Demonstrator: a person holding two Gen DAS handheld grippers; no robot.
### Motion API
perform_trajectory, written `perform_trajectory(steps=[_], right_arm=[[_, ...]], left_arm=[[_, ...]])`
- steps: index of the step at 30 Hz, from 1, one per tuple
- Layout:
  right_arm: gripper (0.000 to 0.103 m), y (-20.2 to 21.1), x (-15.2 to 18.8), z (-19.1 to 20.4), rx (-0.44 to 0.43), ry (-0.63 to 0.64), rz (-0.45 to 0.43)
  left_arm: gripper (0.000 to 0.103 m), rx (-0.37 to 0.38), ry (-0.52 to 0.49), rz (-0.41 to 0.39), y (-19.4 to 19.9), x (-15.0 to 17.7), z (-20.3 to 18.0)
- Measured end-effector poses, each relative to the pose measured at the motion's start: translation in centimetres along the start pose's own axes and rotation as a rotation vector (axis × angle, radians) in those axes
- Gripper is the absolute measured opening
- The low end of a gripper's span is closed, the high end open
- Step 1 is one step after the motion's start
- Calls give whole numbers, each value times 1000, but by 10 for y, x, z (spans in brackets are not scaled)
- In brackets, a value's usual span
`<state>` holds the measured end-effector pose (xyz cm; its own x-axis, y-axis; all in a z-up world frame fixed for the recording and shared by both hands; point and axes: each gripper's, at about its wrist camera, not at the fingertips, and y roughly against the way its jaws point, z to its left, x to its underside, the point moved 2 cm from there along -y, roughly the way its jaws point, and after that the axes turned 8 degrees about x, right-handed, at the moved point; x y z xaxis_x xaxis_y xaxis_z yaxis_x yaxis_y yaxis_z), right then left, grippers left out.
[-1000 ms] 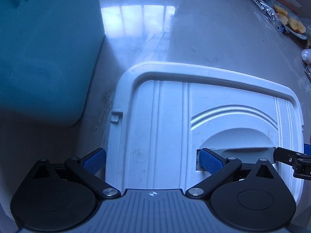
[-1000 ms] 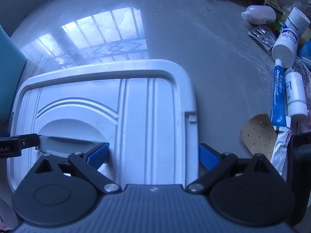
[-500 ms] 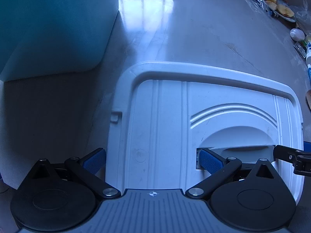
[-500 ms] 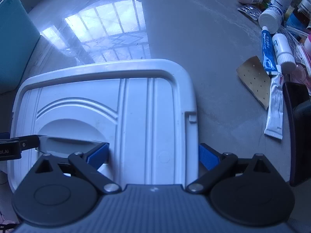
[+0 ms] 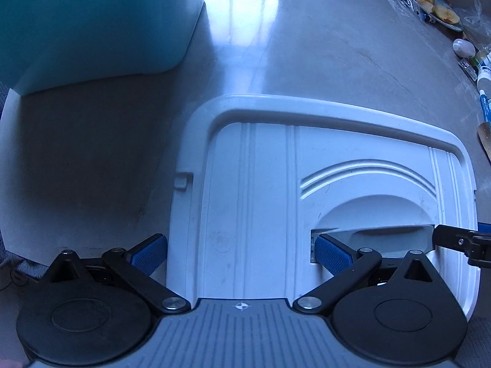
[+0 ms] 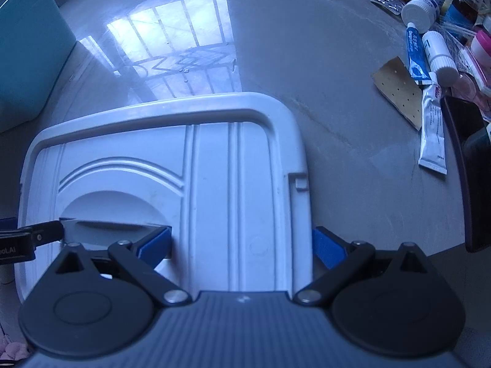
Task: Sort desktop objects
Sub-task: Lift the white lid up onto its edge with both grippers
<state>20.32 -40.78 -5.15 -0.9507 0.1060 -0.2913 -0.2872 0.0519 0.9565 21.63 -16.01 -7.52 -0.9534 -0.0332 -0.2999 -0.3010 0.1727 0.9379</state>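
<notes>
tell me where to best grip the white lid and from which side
Judging by its shape, grip the white lid by its two short ends, one hand-held gripper per side, coming from the near edge. Each can pinch between the raised outer rim and the recessed central handle, as the left hand-held gripper and right hand-held gripper do now.

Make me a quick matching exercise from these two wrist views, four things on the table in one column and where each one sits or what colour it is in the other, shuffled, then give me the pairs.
Things
1. white lid
2. teal bin
3. tan perforated patch
4. plate of fruit slices

Descriptions
A. far back on the table, beside a clear wrapper
B. held between both tongs, left tongs and right tongs
C. lying next to a blue-and-white tube
D. standing to the left of the lid

Pairs: 1-B, 2-D, 3-C, 4-A
</notes>
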Motion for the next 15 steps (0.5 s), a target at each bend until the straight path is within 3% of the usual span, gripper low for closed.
perform_trajectory(steps=[6, 15], right_arm=[[99, 6, 14, -38, -68, -115, 37], [99, -13, 46, -82, -311, -248, 168]], left_arm=[[103, -19, -59, 12, 5, -5, -2], [103, -23, -116, 40, 17, -14, -3]])
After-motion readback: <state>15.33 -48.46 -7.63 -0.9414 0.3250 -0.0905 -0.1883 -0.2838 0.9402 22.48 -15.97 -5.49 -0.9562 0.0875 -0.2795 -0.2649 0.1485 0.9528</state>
